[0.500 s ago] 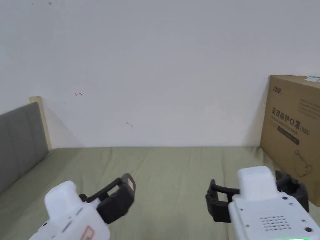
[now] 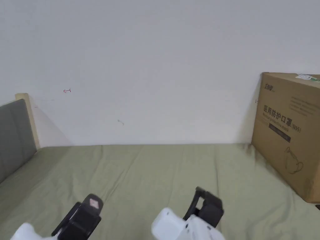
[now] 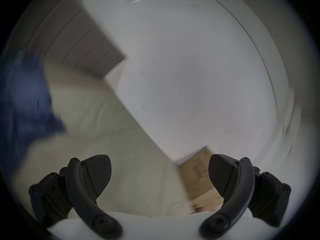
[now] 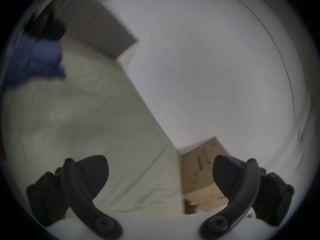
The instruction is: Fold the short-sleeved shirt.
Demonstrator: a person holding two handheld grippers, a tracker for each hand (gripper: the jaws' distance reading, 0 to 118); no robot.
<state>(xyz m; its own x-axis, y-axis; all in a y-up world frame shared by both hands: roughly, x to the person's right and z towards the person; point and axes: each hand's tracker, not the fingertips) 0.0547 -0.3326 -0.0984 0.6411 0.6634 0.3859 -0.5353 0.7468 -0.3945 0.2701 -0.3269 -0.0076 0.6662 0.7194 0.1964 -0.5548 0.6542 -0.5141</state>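
Both my claws spread wide over the bed.
My left claw [image 3: 159, 172] and right claw [image 4: 160, 173] hold nothing above the olive-green bed sheet [image 2: 162, 168]; blurred dark-blue cloth [image 3: 26, 94] lies far left.

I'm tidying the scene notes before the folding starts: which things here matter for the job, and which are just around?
For the job:
- blue shirt
- left hand-held gripper, open
- right hand-held gripper, open
- green bed sheet, the work surface

Just around:
- cardboard box
- grey headboard

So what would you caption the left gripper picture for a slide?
Left gripper, jaws wide open and empty, above the green bed sheet, blurred blue fabric at the side.
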